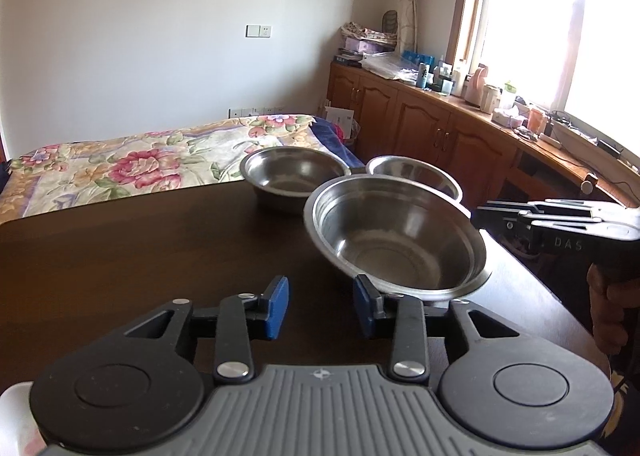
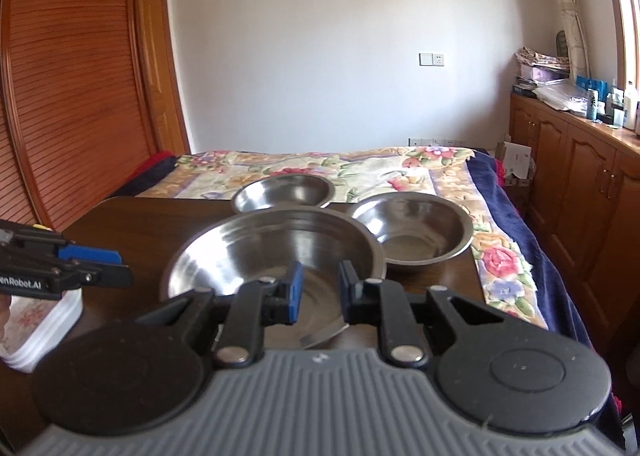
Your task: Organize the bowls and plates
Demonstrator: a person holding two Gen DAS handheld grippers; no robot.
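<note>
Three shiny metal bowls sit on a dark brown table (image 1: 140,248). The big bowl (image 1: 396,240) is closest to the near edge, toward the table's right side. The middle bowl (image 1: 294,175) sits at the far edge, behind the big one. The third bowl (image 1: 416,173) sits at the far right corner, just beside the other two.

The left gripper (image 1: 320,306) hangs over the table near the front edge. Its blue fingers (image 1: 278,306) are wide apart and hold nothing. The right one of them is just beside the big bowl's near rim.

The right gripper (image 2: 318,292) is over the big bowl's near rim. Its fingers (image 2: 295,292) have a small gap between them and nothing is in it.

A stack of white plates (image 2: 36,330) with a flower pattern sits at the near left corner of the table, under the left gripper. A bed (image 2: 360,175) with a flowery blanket lies behind the table.
</note>
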